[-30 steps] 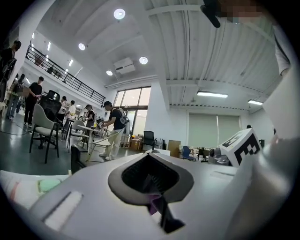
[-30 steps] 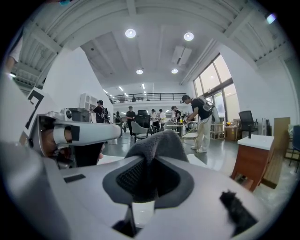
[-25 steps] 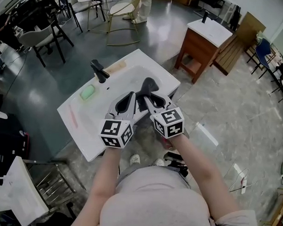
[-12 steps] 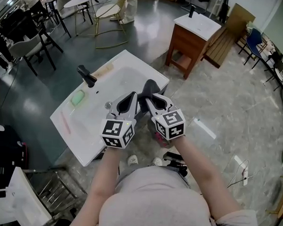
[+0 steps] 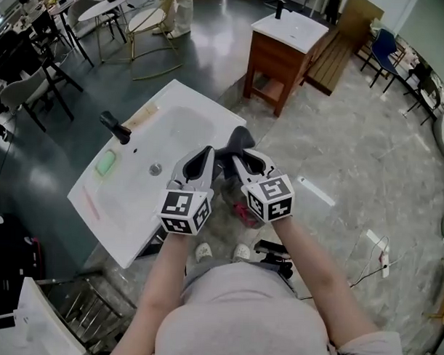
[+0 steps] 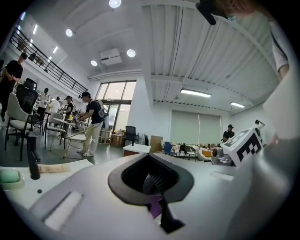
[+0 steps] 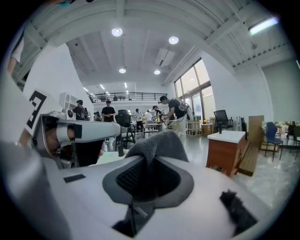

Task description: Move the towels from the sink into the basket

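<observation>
My left claw [image 5: 202, 159] is closed on nothing. Just beside it, my right claw [image 5: 239, 158] is clamped on the grey towel [image 5: 237, 139]. The towel pokes lengthwise past the tips, pointing away from me, over the right edge of the white sink [image 5: 126, 213].
</observation>
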Tool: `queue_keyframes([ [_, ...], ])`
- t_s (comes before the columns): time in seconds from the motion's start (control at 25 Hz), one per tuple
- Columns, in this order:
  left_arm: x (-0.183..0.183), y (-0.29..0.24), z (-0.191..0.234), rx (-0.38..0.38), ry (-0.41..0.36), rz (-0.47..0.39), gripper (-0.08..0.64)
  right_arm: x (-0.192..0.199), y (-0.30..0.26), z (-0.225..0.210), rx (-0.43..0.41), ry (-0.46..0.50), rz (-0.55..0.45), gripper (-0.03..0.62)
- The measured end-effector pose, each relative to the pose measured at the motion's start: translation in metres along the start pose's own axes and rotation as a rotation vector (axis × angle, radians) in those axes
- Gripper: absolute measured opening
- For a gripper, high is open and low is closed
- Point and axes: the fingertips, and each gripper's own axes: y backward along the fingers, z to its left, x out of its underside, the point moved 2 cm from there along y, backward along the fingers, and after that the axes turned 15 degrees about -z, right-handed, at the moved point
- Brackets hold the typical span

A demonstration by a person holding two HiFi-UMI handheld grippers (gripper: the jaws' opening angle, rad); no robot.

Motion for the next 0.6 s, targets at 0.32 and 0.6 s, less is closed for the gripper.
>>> queue_keyframes([
  [0.32, 0.02, -0.022, -0.028, 0.044, 0.024, 0.024, 0.005, 0.008, 0.028, -0.036, 0.071, -0.013, 0.006, 0.06],
  [0.6, 0.037, -0.038, -0.047, 0.074, 0.034, 0.061, 0.005, 0.02, 0.048, -0.06, 0.113, -0.036, 0.024, 0.06],
])
